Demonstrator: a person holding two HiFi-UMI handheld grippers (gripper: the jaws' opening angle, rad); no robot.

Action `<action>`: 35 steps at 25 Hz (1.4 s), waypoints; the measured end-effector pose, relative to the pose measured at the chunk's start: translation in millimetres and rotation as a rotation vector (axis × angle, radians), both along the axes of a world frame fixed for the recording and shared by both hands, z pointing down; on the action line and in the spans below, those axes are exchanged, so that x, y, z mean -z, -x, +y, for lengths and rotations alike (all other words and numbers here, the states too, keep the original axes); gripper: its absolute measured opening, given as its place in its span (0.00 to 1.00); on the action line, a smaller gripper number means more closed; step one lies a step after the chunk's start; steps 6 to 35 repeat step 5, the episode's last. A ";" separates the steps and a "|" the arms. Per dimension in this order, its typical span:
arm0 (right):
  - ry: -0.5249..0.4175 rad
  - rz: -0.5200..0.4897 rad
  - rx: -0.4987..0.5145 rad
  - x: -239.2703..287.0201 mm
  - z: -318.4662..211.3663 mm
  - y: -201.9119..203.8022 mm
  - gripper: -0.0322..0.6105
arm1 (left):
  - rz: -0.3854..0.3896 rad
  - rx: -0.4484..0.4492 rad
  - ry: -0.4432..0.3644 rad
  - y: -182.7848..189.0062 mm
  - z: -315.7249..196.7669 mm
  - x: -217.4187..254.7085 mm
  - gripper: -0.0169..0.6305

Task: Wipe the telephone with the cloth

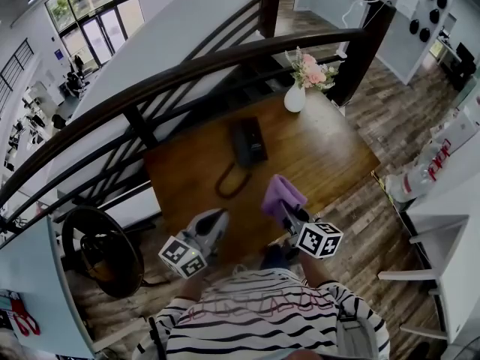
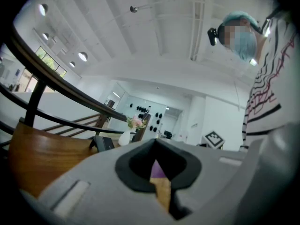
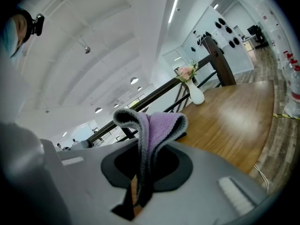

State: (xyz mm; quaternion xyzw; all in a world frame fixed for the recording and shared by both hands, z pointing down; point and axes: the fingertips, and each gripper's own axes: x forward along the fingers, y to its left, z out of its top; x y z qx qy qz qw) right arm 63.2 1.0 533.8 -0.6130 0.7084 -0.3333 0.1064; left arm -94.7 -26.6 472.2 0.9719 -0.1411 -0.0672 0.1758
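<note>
Two grippers hover over the table's (image 1: pixel 337 152) near edge; neither touches the phone (image 1: pixel 248 142) yet. The right gripper (image 3: pixel 140 172) is clenched on the cloth (image 3: pixel 157 125); the purple fold sticks up past the jaws, probably so a loose pad is free for rubbing. The left gripper (image 2: pixel 159 175) has its jaws pressed together with nothing between them; likely kept spare to steady the phone. The phone lies flat about mid-table, nearer the far edge, well apart from the cloth. Its cord (image 1: pixel 231 180) loops toward the near edge, between the phone and the left gripper. The vase (image 1: pixel 295 98) of flowers stands at the far right corner, near the phone but not touching. Wiping looks not yet begun; the next move would need the cloth carried forward and down onto the phone, clear of the cord and the vase.
</note>
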 end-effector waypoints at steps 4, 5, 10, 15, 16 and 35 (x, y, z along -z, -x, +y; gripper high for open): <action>0.003 0.002 0.005 -0.9 -2.5 1.5 0.11 | 0.007 0.000 0.007 0.9 -2.0 -0.3 0.03; 0.004 0.002 0.006 -1.0 -3.0 2.2 0.11 | 0.008 -0.001 0.008 1.2 -2.3 -0.5 0.03; 0.004 0.002 0.006 -1.0 -3.0 2.2 0.11 | 0.008 -0.001 0.008 1.2 -2.3 -0.5 0.03; 0.004 0.002 0.006 -1.0 -3.0 2.2 0.11 | 0.008 -0.001 0.008 1.2 -2.3 -0.5 0.03; 0.004 0.002 0.006 -1.0 -3.0 2.2 0.11 | 0.008 -0.001 0.008 1.2 -2.3 -0.5 0.03; 0.004 0.002 0.006 -1.0 -3.0 2.2 0.11 | 0.008 -0.001 0.008 1.2 -2.3 -0.5 0.03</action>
